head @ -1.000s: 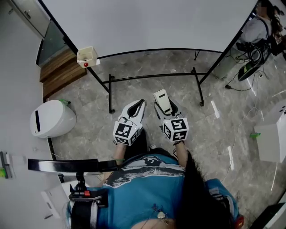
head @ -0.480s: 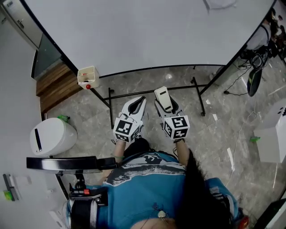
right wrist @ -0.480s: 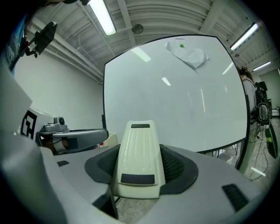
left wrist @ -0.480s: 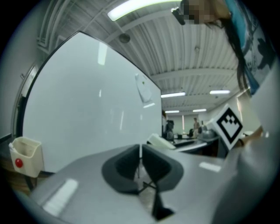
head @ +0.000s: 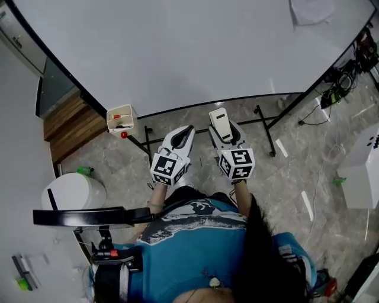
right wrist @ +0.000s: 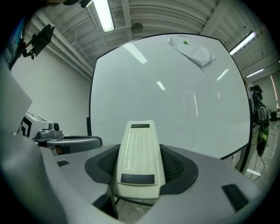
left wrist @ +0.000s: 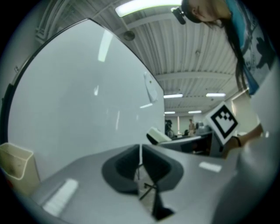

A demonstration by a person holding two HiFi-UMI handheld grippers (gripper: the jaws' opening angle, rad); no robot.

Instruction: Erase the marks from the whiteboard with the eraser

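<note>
The whiteboard (head: 177,53) stands in front of me, white and with no marks that I can make out (right wrist: 175,100). My right gripper (head: 222,128) is shut on a cream eraser (head: 219,123), which lies lengthways between the dark pads and points at the board (right wrist: 138,155). My left gripper (head: 188,130) is shut with nothing in it; its jaws meet in a thin line (left wrist: 140,151). The left gripper view also catches the eraser (left wrist: 158,135) to its right. Both grippers hang side by side, short of the board's lower edge.
A crumpled paper sheet (head: 311,10) is stuck near the board's top right. A cream holder box (head: 120,119) hangs at the board's lower left corner. The black stand legs (head: 266,127) run under the board. A white bin (head: 74,192) stands left, cables (head: 334,89) and a white box (head: 361,177) right.
The head view has tipped up, so the whiteboard fills more of it. Both grippers have edged up and slightly right toward the board. The eraser stays in the right gripper.
</note>
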